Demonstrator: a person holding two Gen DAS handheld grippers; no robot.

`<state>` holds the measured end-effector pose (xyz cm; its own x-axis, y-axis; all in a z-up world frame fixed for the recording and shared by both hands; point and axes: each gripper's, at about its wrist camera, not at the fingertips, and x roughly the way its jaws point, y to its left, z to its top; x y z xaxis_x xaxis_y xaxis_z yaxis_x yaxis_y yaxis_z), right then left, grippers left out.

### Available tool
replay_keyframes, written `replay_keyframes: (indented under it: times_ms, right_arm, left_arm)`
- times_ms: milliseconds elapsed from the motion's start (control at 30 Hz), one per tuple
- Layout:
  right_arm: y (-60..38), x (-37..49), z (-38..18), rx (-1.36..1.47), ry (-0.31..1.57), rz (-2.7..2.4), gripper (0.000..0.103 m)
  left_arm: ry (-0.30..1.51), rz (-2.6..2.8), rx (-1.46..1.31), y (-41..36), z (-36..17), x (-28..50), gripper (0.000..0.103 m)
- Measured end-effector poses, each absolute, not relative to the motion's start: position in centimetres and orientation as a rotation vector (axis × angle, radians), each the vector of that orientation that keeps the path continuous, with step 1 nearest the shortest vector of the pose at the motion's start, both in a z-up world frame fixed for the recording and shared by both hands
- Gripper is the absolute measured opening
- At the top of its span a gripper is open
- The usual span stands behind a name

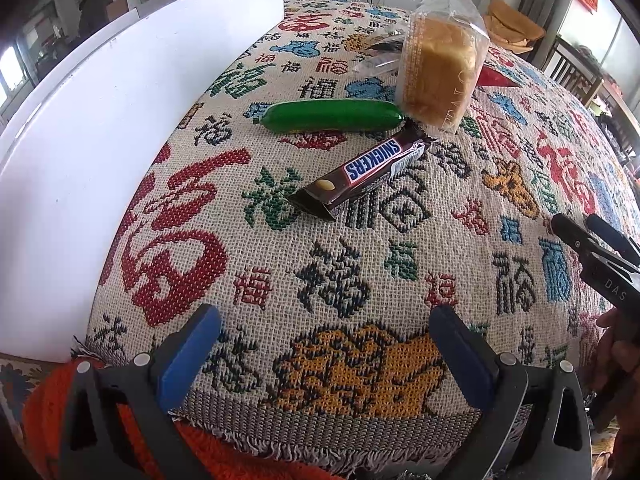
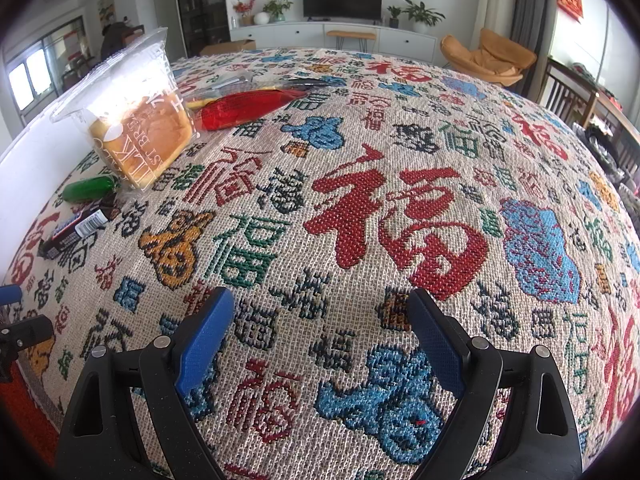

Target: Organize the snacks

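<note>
Lying diagonally, the Snickers bar (image 1: 362, 174) points toward the bread bag (image 1: 440, 68); both claws gape empty.

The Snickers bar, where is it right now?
In the left wrist view the Snickers bar lies on the patterned cloth, mid-table, just in front of the green packet and the bagged bread.

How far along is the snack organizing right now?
Nothing looks sorted yet. The Snickers bar, green packet, bagged bread and red packet lie loose on the woven cloth. The left gripper and right gripper are open and empty. Everything remains.
</note>
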<state>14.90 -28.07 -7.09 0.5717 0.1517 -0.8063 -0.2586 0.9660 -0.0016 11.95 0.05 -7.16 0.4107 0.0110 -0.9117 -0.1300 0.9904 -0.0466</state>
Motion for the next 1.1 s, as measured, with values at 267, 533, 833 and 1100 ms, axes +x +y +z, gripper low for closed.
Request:
replay_keyframes:
  times_ms: [267, 533, 833, 1100]
  right_arm:
    - [-28.1, 14.9, -7.1, -0.124, 0.932, 0.241, 0.091]
    - [-28.1, 14.9, -7.1, -0.124, 0.932, 0.241, 0.091]
    - [-28.1, 14.9, -7.1, -0.125, 0.931, 0.241, 0.091]
    - [-28.0, 14.9, -7.1, -0.125, 0.931, 0.241, 0.091]
  left_arm:
    - [1.148, 0.094, -0.104, 0.0, -7.2, 12.0, 0.103]
    - [1.130, 0.074, -0.152, 0.6, -7.0, 11.8, 0.103]
    - [1.125, 0.065, -0.157, 0.5, -6.9, 11.8, 0.103]
    - [1.060, 0.042, -0.174, 0.6, -5.7, 10.8, 0.103]
